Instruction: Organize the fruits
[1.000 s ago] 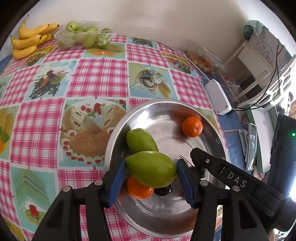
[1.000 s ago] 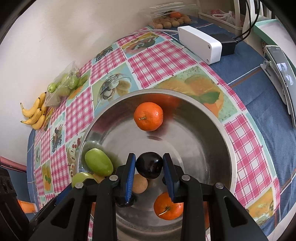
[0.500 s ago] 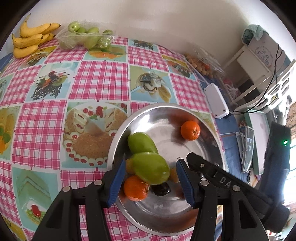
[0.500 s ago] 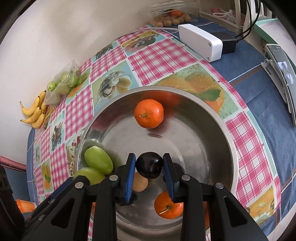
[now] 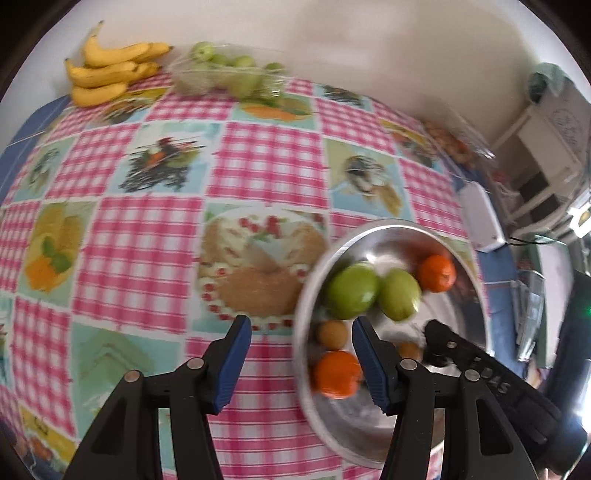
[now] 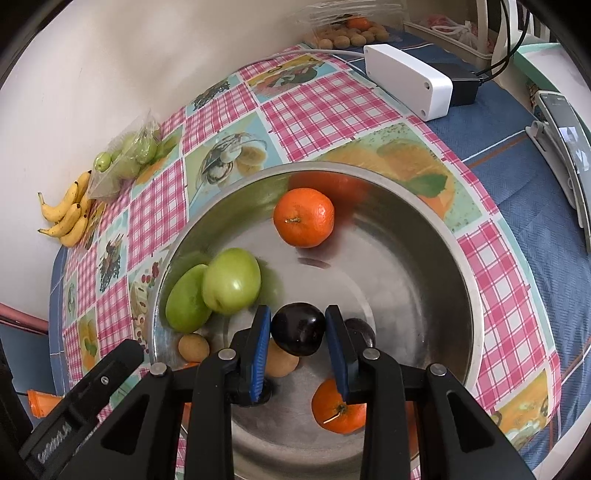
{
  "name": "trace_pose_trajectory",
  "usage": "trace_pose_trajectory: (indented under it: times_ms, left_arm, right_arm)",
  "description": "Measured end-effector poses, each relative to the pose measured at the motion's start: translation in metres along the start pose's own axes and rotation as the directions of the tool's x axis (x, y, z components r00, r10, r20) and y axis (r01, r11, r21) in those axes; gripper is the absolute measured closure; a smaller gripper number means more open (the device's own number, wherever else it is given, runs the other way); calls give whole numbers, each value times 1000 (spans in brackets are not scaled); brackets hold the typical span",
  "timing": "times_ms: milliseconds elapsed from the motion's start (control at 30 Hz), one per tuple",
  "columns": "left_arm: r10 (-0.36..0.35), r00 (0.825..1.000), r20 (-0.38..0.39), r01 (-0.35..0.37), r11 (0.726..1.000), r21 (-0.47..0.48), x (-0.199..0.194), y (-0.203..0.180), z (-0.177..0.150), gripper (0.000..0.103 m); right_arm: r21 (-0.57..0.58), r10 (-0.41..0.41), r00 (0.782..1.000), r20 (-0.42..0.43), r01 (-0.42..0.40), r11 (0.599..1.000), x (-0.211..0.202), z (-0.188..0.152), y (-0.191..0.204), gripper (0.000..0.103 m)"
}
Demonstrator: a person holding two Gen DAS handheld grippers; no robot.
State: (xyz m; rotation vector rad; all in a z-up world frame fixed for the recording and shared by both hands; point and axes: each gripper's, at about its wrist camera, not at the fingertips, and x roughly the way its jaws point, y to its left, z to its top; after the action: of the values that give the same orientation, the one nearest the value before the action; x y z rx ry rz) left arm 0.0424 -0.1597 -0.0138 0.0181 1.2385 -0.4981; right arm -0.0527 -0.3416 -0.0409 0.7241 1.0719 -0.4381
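Table w/ pink-check picture cloth [image 5: 147, 236] over blue cover [image 6: 546, 236]. On it: steel bowl [image 6: 465, 280] near the front; bananas [image 5: 107, 74] and bag of green fruit [image 5: 229, 74] at the far edge by the wall; white box [image 6: 406, 85] w/ black adapter [image 6: 460, 86] touching it; tray of small brown fruit [image 6: 351, 33].

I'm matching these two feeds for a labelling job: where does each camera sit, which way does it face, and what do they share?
Left wrist: on the left gripper, looking down along its open fingers at the checked tablecloth and the steel bowl; the right gripper's arm crosses lower right.
Right wrist: on the right gripper, looking into the bowl, shut on the dark plum; the left gripper's arm shows lower left.
Shared: the bowl, two green mangoes, oranges, bananas.
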Motion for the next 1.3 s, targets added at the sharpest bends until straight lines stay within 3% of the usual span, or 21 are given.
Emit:
trace_pose_trajectory:
  times_ms: [200, 467, 500, 567, 633, 767, 1167, 1200, 1233, 1300]
  left_arm:
    - [101, 995, -3, -101, 994, -46, 2, 19, 2, 32]
    - [178, 984, -19, -179, 979, -95, 4, 38, 3, 14]
    - [192, 981, -19, -193, 977, -95, 4, 40, 3, 9]
    - [220, 975, -15, -221, 971, -90, 5, 43, 3, 1]
    - [241, 971, -8, -240, 967, -89, 4, 46, 3, 0]
    - [263, 965, 0, -262, 960, -98, 3, 52, 3, 0]
    - [297, 955, -8, -296, 950, -103, 6, 65, 4, 0]
    - [303, 953, -6, -302, 948, -101, 7, 65, 4, 0]
    - [308, 952, -4, -307, 947, -99, 7, 65, 4, 0]
    - [311, 950, -4, -310, 946, -99, 8, 67, 4, 0]
  right_arm:
    - [-14, 3, 1000, -1, -3, 1000, 1, 1, 2, 69]
    - [-35, -3, 1000, 15, 3, 999, -4, 4, 3, 69]
    - [-40, -5, 1000, 18, 5, 999, -5, 5, 4, 67]
    - [-53, -7, 1000, 26, 9, 999, -7, 5, 6, 41]
    - [-66, 1, 1000, 30, 1, 998, -8, 5, 8, 32]
    - [-96, -12, 1000, 23, 14, 995, -6, 3, 13, 26]
    - [-163, -88, 996, 21, 90, 982, 1, -1, 21, 23]
    - [-164, -91, 996, 23, 93, 982, 2, -1, 22, 18]
    - [-163, -99, 995, 26, 102, 981, 2, -1, 21, 1]
    - [-167, -107, 994, 36, 111, 980, 1, -1, 23, 0]
